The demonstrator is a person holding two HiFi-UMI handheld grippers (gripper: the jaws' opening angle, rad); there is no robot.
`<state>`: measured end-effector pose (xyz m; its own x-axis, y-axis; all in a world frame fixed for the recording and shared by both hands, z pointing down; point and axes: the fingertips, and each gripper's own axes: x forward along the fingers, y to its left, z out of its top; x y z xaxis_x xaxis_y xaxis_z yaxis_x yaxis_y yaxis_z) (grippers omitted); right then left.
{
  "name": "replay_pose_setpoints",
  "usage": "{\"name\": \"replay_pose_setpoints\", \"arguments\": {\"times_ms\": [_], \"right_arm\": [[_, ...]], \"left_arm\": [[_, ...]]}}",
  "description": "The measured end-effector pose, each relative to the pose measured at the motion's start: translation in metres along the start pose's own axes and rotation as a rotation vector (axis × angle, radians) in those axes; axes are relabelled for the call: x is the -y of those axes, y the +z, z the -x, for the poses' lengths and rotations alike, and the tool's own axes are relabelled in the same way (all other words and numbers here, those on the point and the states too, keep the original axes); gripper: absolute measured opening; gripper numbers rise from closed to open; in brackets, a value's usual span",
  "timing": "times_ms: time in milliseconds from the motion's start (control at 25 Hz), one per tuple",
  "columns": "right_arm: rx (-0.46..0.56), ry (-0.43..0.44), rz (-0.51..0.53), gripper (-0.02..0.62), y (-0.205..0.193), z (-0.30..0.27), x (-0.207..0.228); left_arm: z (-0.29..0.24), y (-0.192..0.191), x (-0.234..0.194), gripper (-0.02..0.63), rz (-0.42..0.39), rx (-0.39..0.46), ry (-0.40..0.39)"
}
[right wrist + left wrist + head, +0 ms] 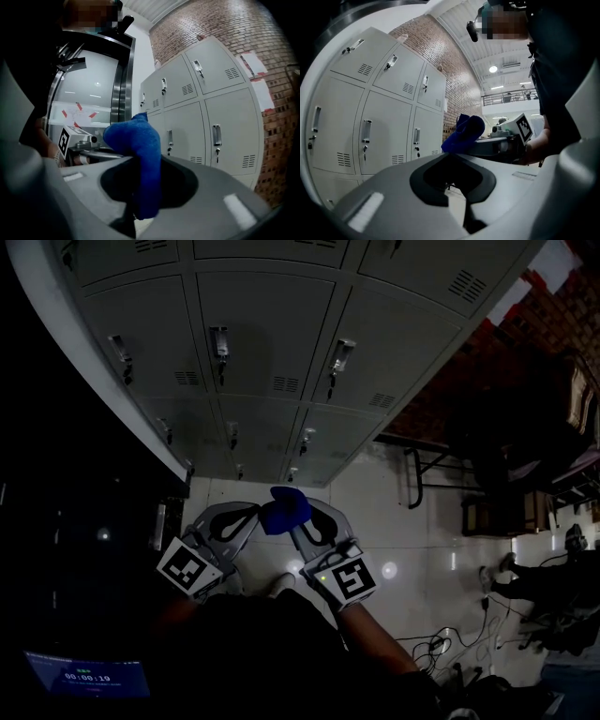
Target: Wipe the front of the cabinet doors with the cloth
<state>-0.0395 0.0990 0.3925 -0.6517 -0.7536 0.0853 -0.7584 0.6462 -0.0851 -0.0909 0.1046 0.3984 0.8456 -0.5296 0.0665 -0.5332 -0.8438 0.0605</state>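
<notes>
The grey cabinet doors (267, 329) fill the top of the head view, each with a latch and vent slots. My right gripper (298, 521) is shut on a blue cloth (284, 510), which bunches above its jaws, short of the doors. Close beside it on the left, my left gripper (251, 513) is shut with nothing in it. In the right gripper view the cloth (140, 154) hangs down between the jaws, with the doors (220, 126) to the right. The left gripper view has the cloth (464, 133) and right gripper (506, 138) ahead, and the doors (384, 126) at left.
A brick wall (487, 343) runs along the right of the cabinets. A metal bench frame (422, 465) stands on the white tiled floor (394, 521), with cables (441, 648) at lower right. A dark glass panel (84, 484) lies to the left.
</notes>
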Motion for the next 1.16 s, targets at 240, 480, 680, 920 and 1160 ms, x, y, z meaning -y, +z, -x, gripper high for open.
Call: {"name": "replay_pose_setpoints", "arguments": {"times_ms": [240,480,680,920,1160], "right_arm": [[0.006,-0.017,-0.022,0.084,0.002,-0.004,-0.011],[-0.023,-0.008,0.012,0.083,0.0,-0.011,-0.029],[-0.029,-0.01,0.015,0.083,-0.001,-0.011,-0.034],[-0.028,-0.002,0.023,0.083,-0.001,-0.012,-0.041],[-0.027,0.001,0.031,0.083,-0.005,-0.005,-0.042]], "left_arm": [[0.016,0.002,-0.013,0.0,-0.028,0.017,-0.006],[0.031,0.006,-0.018,0.0,0.002,0.022,-0.014],[0.033,0.004,-0.015,0.0,-0.008,0.013,-0.035],[0.036,0.005,-0.009,0.0,0.006,0.016,-0.055],[0.038,-0.001,-0.004,0.0,0.012,-0.006,-0.056]]}}
